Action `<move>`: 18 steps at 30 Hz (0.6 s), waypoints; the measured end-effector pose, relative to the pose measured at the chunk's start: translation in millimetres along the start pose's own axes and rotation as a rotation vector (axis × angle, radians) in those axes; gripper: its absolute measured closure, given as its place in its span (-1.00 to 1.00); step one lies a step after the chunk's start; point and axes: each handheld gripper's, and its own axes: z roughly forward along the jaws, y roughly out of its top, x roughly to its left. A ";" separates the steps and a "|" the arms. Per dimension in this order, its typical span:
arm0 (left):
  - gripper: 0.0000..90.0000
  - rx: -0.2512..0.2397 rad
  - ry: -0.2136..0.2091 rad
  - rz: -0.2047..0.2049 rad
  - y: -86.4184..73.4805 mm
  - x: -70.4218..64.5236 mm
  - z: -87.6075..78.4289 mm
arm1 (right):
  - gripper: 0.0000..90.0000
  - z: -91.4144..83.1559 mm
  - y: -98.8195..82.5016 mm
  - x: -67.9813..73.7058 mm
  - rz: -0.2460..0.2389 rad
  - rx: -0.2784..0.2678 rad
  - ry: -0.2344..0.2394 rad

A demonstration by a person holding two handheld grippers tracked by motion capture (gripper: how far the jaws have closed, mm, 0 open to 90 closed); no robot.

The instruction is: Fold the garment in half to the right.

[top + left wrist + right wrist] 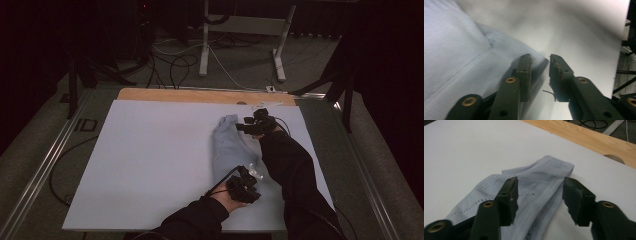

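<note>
White sheet (150, 160) covers your table, a strip of bare light wood (200, 95) showing along its far edge, dark floor and cables beyond.

Pale blue knit garment (227, 147), folded into a long narrow bundle, lies flat on the sheet right of centre, running from near you toward the far edge. In the right gripper view its far end (554, 167) is a squared, stitched hem with a row of small perforations across the fabric. In the left gripper view the near end shows a ribbed cuff or band (506, 47) resting on the sheet.

Your left gripper (246, 181) sits at the near end of the bundle. Its jaws stand a little apart, the ribbed corner of the cloth lying just under and beside the left jaw; nothing is pinched between the pads (524, 75).

Your right gripper (252, 127) is at the far end, just above the cloth. Its jaws are well apart, straddling the folded edge without pressing on it; fabric lies below the gap, not clamped.

Both dark sleeves (285, 170) come in from the bottom edge, close together, right forearm reaching past the left hand.
</note>
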 end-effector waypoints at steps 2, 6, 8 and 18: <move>0.46 -0.001 -0.002 0.002 0.0 -0.6 -0.6 | -0.17 -3.5 -1.1 1.5 0.010 -0.015 0.007; 0.37 -0.022 -0.016 0.010 1.6 -3.6 -9.0 | -0.47 -5.9 -0.9 2.6 0.014 -0.028 0.007; 0.26 -0.032 -0.027 0.019 3.6 -5.2 -15.5 | -0.65 -6.9 -0.2 2.6 0.018 -0.030 0.027; -0.02 -0.131 -0.069 0.038 9.0 6.0 -58.5 | -0.75 -10.6 2.4 8.9 -0.001 -0.036 0.046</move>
